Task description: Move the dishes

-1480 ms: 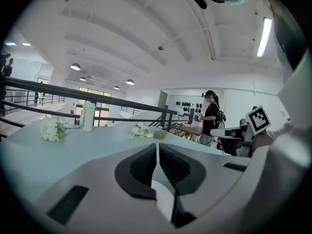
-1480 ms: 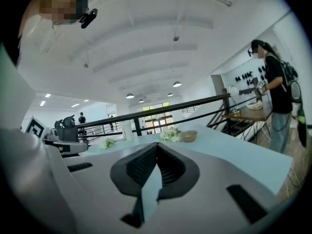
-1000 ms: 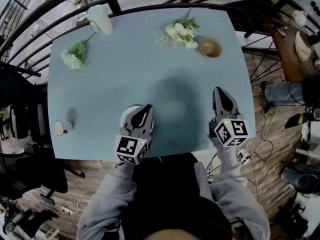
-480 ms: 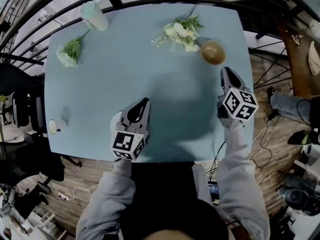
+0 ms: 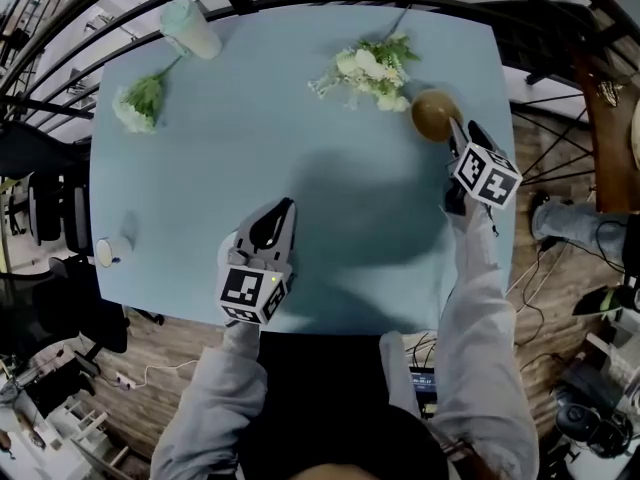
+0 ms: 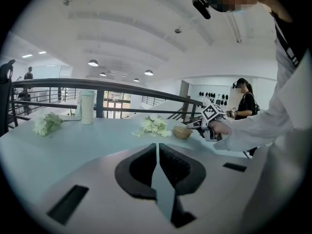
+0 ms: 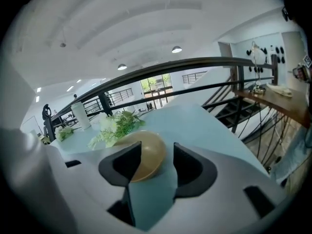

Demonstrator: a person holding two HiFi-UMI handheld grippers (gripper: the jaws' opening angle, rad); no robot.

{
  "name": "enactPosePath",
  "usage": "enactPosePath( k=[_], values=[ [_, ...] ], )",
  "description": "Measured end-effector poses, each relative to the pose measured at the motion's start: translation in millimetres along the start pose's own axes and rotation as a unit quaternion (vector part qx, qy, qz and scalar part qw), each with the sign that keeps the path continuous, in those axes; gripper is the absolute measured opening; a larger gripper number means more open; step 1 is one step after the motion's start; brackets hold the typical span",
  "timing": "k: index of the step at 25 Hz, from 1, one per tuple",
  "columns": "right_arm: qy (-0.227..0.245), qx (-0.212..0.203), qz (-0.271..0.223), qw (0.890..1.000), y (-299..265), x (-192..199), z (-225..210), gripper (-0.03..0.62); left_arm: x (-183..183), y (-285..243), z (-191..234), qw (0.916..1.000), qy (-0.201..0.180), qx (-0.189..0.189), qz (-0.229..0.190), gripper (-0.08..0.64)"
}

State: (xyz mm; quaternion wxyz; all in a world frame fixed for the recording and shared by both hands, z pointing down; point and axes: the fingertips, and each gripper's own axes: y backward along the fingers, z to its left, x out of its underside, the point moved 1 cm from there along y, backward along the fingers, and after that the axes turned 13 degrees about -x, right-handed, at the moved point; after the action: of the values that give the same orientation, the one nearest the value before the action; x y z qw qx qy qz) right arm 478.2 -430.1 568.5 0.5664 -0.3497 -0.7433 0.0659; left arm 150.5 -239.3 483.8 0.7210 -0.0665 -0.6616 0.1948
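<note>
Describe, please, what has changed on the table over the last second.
The right gripper travelled from the pale blue table's near edge to the tan round bowl; its jaws have just been opening and straddle the bowl's near rim without gripping. The left gripper drifted slightly, jaws shut. The bowl, white flower bunches and pale tall cup stayed put.

Bowl [image 5: 432, 114] right of flowers [image 5: 372, 68], cup [image 5: 110, 252] near left edge

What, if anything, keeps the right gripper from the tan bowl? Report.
Likely nothing, so yes: the right gripper has just been opening, with the tan bowl partly between its jaws, ungripped.
</note>
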Motion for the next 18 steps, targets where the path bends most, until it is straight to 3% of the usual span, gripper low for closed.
enactPosePath(
  k=[9, 11, 13, 18],
  values=[
    [-0.049, -0.001, 0.014, 0.999, -22.3, 10.5, 0.2, 0.192, 4.7, 1.8, 1.0, 0.9997, -0.007, -0.019, 0.011, 0.031],
    [-0.045, 0.008, 0.014, 0.999, -24.8, 10.5, -0.2, 0.162, 6.0, 5.4, 3.1, 0.9996, -0.009, -0.024, 0.013, 0.031],
    [-0.046, 0.019, 0.016, 0.999, -25.0, 10.3, -2.8, 0.052, 5.4, 9.0, 5.9, 0.9995, -0.008, -0.030, 0.010, 0.031],
    [-0.049, 0.030, 0.016, 0.998, -15.6, 13.7, -1.8, 0.029, 1.6, 22.2, 18.8, 0.9990, -0.004, -0.045, -0.001, 0.031]
  ],
)
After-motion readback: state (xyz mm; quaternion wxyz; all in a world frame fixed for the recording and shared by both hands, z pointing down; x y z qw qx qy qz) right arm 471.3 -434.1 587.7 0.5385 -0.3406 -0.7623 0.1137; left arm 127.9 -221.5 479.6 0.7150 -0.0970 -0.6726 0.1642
